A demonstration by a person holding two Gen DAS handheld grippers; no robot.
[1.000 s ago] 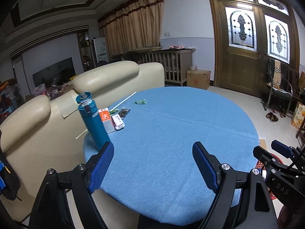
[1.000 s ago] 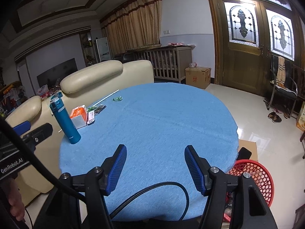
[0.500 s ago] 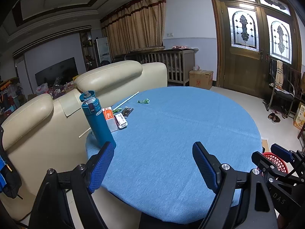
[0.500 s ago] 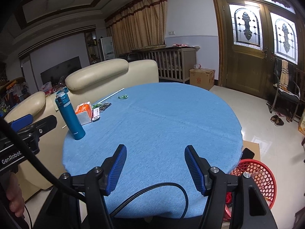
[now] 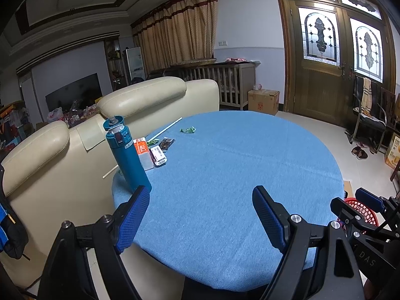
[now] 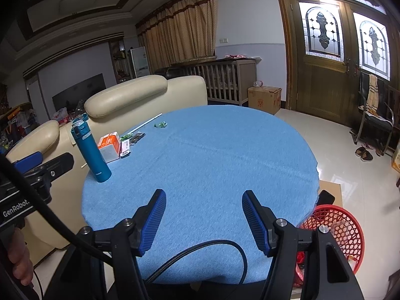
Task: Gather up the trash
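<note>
A round table (image 5: pixel 237 175) covered in a blue woven cloth fills both views, and everything here is placed relative to it. Near its far left rim lies the trash: a small crumpled green wrapper (image 5: pixel 188 130), shiny and creased, its longer side running roughly left to right. Closer to the left rim, a dark flat packet (image 5: pixel 167 143) and a white labelled packet (image 5: pixel 158 155) lie flat, their long sides pointing from the near edge toward the far one. A second bit of green wrapper (image 5: pixel 152 142) sits just beside them. A thin white stick (image 5: pixel 165 130) lies slanted along the far left rim, one end hanging past the cloth's edge.

Beside the packets rests an orange and white box (image 6: pixel 110 146), and a tall teal bottle (image 5: pixel 127 155) with a flip lid stands upright at the left rim.

The left gripper (image 5: pixel 200 215) hovers over the near edge, its blue ribbed pads spread wide with only cloth between them. The right gripper (image 6: pixel 203 221) hovers likewise, jaws parted and holding nothing. A red plastic lattice basket (image 6: pixel 335 227) stands on the pale tiled floor (image 6: pixel 337 150) at the table's near right side. A cream leather sofa (image 5: pixel 140 97) backs against the table's left side.
</note>
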